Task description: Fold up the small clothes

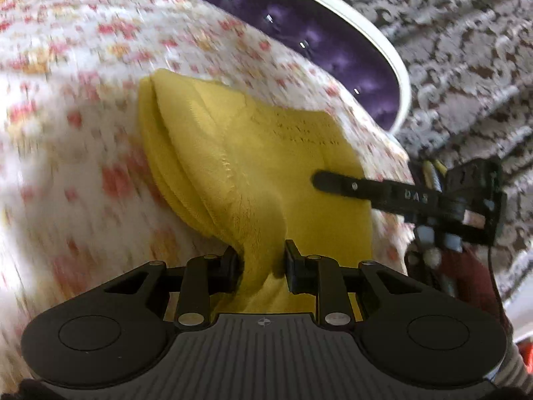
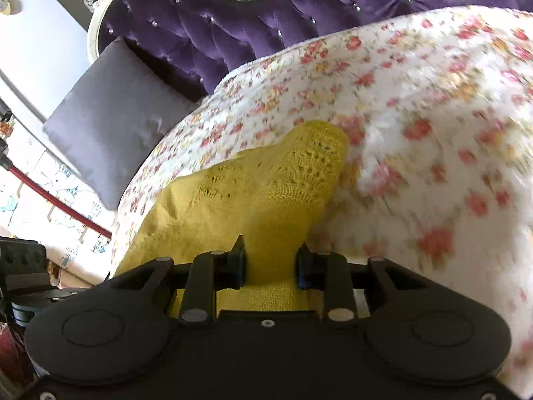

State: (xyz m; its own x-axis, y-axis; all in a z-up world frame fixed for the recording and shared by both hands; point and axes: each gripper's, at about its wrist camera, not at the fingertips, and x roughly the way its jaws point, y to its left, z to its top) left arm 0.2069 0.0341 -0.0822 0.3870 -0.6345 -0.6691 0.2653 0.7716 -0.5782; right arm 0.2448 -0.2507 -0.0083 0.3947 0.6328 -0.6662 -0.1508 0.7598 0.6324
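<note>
My left gripper [image 1: 261, 266] and right gripper [image 2: 271, 268] each pinch the yellow knit garment [image 1: 266, 153]; only the right view shows a grey cushion [image 2: 110, 126].

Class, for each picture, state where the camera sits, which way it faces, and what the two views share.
Left wrist: on the left gripper, facing along its fingers over the yellow garment it grips; right gripper shows.
Right wrist: on the right gripper, gripping the garment, facing the purple headboard and grey pillow.
Shared: garment, floral bedspread, headboard.
</note>
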